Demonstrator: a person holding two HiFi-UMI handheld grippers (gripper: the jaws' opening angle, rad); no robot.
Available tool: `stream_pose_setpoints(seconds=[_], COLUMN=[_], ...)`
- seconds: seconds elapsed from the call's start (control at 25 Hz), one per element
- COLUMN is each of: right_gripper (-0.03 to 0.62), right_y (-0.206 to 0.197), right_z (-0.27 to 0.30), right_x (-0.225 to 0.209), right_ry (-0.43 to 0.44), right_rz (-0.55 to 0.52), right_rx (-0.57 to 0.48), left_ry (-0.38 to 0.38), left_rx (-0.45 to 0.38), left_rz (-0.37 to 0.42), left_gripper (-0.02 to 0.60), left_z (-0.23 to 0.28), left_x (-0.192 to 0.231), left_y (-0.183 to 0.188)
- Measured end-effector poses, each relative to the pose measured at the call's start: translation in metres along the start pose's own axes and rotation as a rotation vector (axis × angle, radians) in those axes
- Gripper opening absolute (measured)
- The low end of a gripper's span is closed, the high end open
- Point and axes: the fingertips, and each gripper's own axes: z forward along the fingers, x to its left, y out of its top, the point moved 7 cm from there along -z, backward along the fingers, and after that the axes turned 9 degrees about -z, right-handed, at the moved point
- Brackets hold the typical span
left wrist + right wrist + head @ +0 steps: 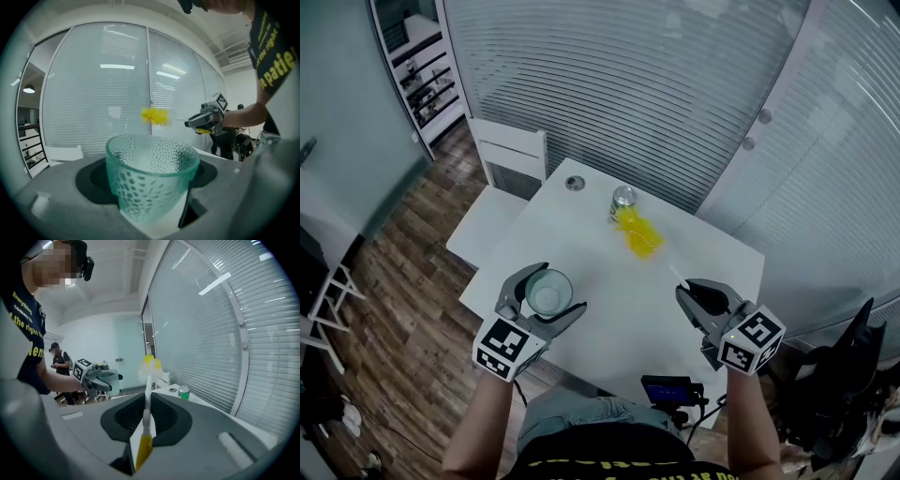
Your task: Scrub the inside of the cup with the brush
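Note:
My left gripper (560,288) is shut on a clear dimpled glass cup (548,292), held upright over the table's near left edge. In the left gripper view the cup (151,174) fills the space between the jaws, which press its sides. My right gripper (686,289) is shut on the thin white handle of a brush (147,405). Its yellow bristle head (638,234) points away from me, above the table. From the right gripper view the bristles (150,365) stand apart from the cup (108,382), which shows to the left. The bristles (154,115) hover beyond the cup's rim in the left gripper view.
A green-and-silver can (622,200) stands on the white table (609,300) near its far side, close to the bristle head. A small round cap (575,183) sits by the far corner. A white chair (511,155) stands beyond the table. Slatted glass walls surround the table.

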Motion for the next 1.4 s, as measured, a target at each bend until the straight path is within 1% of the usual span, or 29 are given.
stream_pose_setpoints(seconds=[0.16,0.36,0.92,1.4], right_gripper=[0.046,0.046,0.046,0.046], right_y=[-0.005,-0.01,-0.01,-0.007], right_z=[0.0,-0.001,0.002,0.004], right_x=[0.001,0.007,0.01,0.014], right_ry=[-0.012,-0.027,-0.05,-0.037], right_rz=[0.004,-0.009,-0.031,-0.025], right_rx=[0.004,0.009,0.017,0.029], left_ry=[-0.014,-0.014,-0.036,-0.05], left_rx=[-0.014,-0.025,-0.031,-0.026], left_rz=[-0.033,-0.053,-0.044,-0.045], left_gripper=[0.417,0.417,0.417,0.417], left_z=[-0.005,-0.007,-0.005,-0.005], left_x=[0.0,0.0,-0.006,-0.007], left_y=[-0.005,-0.007,-0.006,-0.007])
